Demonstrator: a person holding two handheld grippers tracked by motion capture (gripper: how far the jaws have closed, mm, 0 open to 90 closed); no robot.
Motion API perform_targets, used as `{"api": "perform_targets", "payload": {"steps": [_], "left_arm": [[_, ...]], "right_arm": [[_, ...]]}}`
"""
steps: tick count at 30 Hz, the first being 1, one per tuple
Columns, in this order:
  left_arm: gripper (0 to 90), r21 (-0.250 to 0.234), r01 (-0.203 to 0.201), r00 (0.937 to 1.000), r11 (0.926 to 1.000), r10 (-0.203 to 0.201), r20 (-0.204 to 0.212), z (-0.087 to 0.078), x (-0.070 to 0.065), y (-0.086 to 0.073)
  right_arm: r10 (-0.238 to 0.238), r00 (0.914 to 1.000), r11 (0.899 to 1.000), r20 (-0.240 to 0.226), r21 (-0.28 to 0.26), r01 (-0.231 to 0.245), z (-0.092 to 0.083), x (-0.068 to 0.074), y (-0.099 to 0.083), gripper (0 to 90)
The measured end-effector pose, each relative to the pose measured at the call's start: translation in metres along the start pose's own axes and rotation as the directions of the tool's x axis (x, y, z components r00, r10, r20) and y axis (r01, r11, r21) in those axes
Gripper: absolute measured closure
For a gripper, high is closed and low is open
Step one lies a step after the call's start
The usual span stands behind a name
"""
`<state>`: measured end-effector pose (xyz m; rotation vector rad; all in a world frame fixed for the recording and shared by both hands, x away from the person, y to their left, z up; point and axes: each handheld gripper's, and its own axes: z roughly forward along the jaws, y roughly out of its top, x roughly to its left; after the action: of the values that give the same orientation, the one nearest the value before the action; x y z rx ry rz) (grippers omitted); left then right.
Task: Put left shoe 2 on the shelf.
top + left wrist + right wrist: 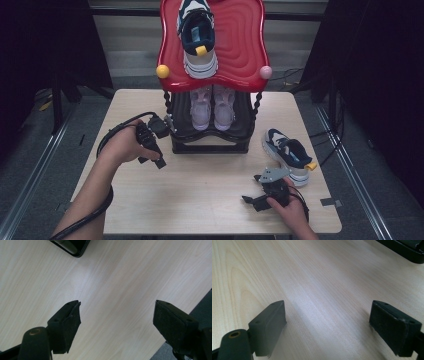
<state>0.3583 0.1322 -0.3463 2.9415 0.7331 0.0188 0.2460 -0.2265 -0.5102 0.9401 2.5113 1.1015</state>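
Both hands are resting between moves, and the work in hand looks like putting shoes onto the two-tier shoe rack (210,142) at the far middle of the tabletop (210,200). The left hand-held gripper (156,161) is hanging low over the wood just left of the rack's black base, its jaws standing wide apart with nothing between them; the left gripper view is showing bare woodgrain under its pads (68,322) and a corner of the black base at the top edge. The right hand-held gripper (248,200) is sitting near the front right of the tabletop, jaws likewise spread and gripping nothing, pointing across the wood toward the left. The loose navy-and-white sneaker (289,156) is lying on the tabletop just right of the rack and just beyond the right hand, yellow heel tab toward the table's right edge. Its mate (198,37) is already sitting on the red top shelf (240,45), and a pale pink pair (212,107) is occupying the lower black shelf. Judging by this, the next move is calling for the right hand-held gripper to turn toward the loose sneaker, take it by the collar or heel, and lift it to the free half of the red shelf. The top sneaker's toe is being cut off by the picture's upper edge, the pink pair's heels are sitting in shadow under the red shelf, and the loose sneaker is lying outside both gripper views.
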Motion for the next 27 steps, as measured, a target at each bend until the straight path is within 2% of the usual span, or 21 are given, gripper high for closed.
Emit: {"api": "perform_targets", "payload": {"steps": [3, 4, 6, 8, 10, 11, 16, 19, 22, 25, 27], "left_arm": [[21.8, -0.02, 0.021, 0.9998, 0.9996, -0.021, 0.0, 0.012, -0.002, -0.003], [21.8, -0.014, 0.014, 0.9999, 0.9998, -0.014, -0.001, 0.015, -0.002, -0.004], [21.6, -0.041, 0.041, 0.9991, 0.9983, -0.04, 0.012, 0.023, -0.004, -0.007], [21.5, -0.056, 0.033, 0.9994, 0.9979, -0.032, 0.012, 0.03, -0.005, -0.009], [21.7, -0.078, 0.052, 0.9985, 0.9956, -0.051, 0.022, 0.038, -0.006, -0.012], [21.7, -0.091, 0.046, 0.9988, 0.9948, -0.044, 0.019, 0.042, -0.006, -0.013], [21.3, -0.142, 0.064, 0.9977, 0.9879, -0.059, 0.034, 0.061, -0.008, -0.017], [20.8, -0.154, 0.071, 0.9968, 0.9855, -0.065, 0.047, 0.073, -0.01, -0.019], [20.8, -0.187, 0.081, 0.996, 0.979, -0.072, 0.053, 0.083, -0.011, -0.02], [20.7, -0.223, 0.104, 0.9935, 0.9693, -0.092, 0.067, 0.094, -0.014, -0.024], [20.7, -0.23, 0.119, 0.9921, 0.966, -0.105, 0.068, 0.101, -0.015, -0.026]], "right_arm": [[0.0, 1.0, 1.0, -0.001, 0.0, 0.0, 0.0, 0.0, 0.0, 13.2], [0.0, 1.0, 1.0, -0.001, 0.0, 0.0, 0.0, 0.0, 0.0, 13.2], [-0.002, 1.0, 1.0, -0.003, 0.0, 0.002, 0.0, 0.0, 0.0, 13.1], [-0.006, 1.0, 1.0, -0.004, -0.001, 0.006, 0.0, 0.0, 0.0, 13.2], [-0.008, 1.0, 1.0, -0.004, -0.001, 0.008, 0.0, 0.0, 0.0, 13.1], [-0.006, 1.0, 1.0, -0.004, -0.001, 0.006, 0.0, 0.0, 0.0, 13.2], [-0.006, 1.0, 1.0, -0.005, 0.003, 0.006, 0.0, 0.0, 0.0, 13.1], [-0.006, 1.0, 1.0, -0.005, 0.003, 0.006, 0.0, 0.0, 0.0, 13.1], [-0.006, 1.0, 1.0, -0.005, 0.003, 0.006, 0.0, 0.0, 0.0, 13.1], [-0.006, 1.0, 1.0, -0.005, 0.003, 0.006, 0.0, 0.0, 0.0, 13.1], [-0.005, 1.0, 1.0, -0.005, 0.003, 0.005, 0.0, 0.0, 0.0, 13.2]]}}
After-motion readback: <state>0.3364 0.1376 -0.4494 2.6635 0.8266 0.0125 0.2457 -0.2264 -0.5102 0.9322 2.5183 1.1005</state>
